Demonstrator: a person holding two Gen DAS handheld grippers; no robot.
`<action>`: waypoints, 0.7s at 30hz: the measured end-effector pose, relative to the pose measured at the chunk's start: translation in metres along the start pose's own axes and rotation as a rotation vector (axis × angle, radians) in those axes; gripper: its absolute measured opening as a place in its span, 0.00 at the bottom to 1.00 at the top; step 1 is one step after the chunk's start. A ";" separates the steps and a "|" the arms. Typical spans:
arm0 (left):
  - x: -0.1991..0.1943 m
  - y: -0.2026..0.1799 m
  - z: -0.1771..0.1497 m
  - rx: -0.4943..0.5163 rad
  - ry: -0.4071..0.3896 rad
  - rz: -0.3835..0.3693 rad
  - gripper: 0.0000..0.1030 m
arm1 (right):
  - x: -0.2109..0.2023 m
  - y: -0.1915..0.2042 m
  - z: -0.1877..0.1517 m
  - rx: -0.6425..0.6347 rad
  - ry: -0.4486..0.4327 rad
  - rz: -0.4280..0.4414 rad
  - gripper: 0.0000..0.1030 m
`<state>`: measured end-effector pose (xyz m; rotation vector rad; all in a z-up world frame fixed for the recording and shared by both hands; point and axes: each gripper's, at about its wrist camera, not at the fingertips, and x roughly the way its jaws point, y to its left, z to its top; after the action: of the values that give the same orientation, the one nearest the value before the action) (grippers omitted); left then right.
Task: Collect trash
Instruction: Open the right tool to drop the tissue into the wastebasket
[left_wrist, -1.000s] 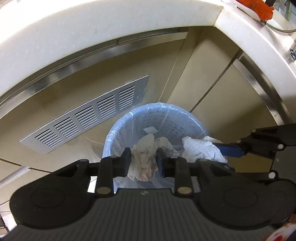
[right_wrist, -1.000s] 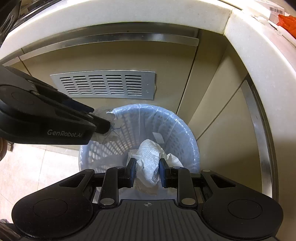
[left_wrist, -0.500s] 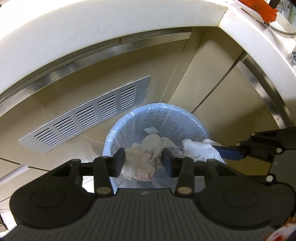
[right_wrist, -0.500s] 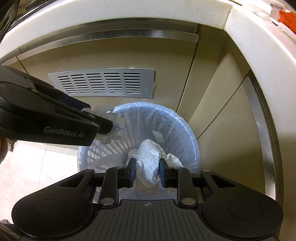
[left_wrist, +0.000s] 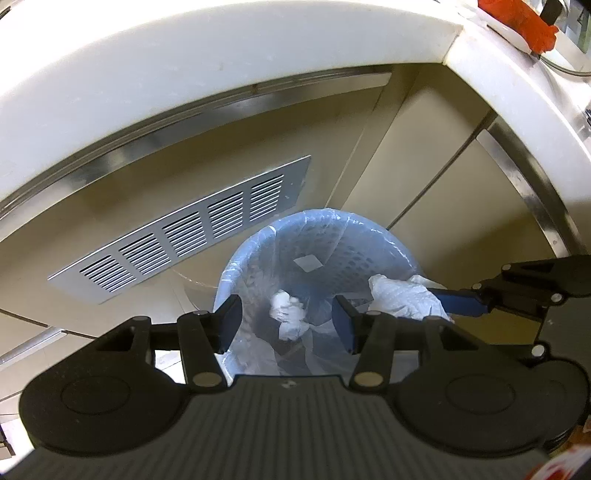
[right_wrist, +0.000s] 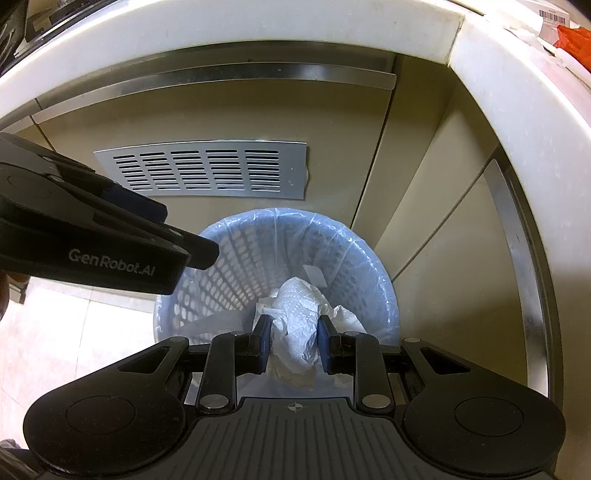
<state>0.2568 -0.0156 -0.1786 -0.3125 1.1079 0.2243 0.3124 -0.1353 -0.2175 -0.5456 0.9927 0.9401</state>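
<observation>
Crumpled tissue lies in the bin below the opening left tool.

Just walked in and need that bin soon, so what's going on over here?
A person is binning paper trash with two hand-held tongs over the lined blue basket. The left tongs are opening with nothing between them, and a crumpled wad lies down in the basket. The right tongs are shut on a white paper towel above the basket.
</observation>
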 end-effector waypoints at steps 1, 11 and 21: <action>-0.001 0.001 0.000 -0.002 -0.001 0.001 0.48 | 0.000 0.000 0.000 -0.001 -0.001 0.000 0.25; -0.009 0.011 -0.004 -0.026 -0.018 0.014 0.48 | 0.001 0.002 0.003 -0.009 -0.008 -0.002 0.57; -0.017 0.017 -0.006 -0.028 -0.030 0.012 0.48 | 0.000 0.005 0.005 -0.008 -0.006 0.000 0.57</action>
<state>0.2385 -0.0026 -0.1683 -0.3265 1.0781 0.2543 0.3104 -0.1287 -0.2153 -0.5494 0.9838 0.9457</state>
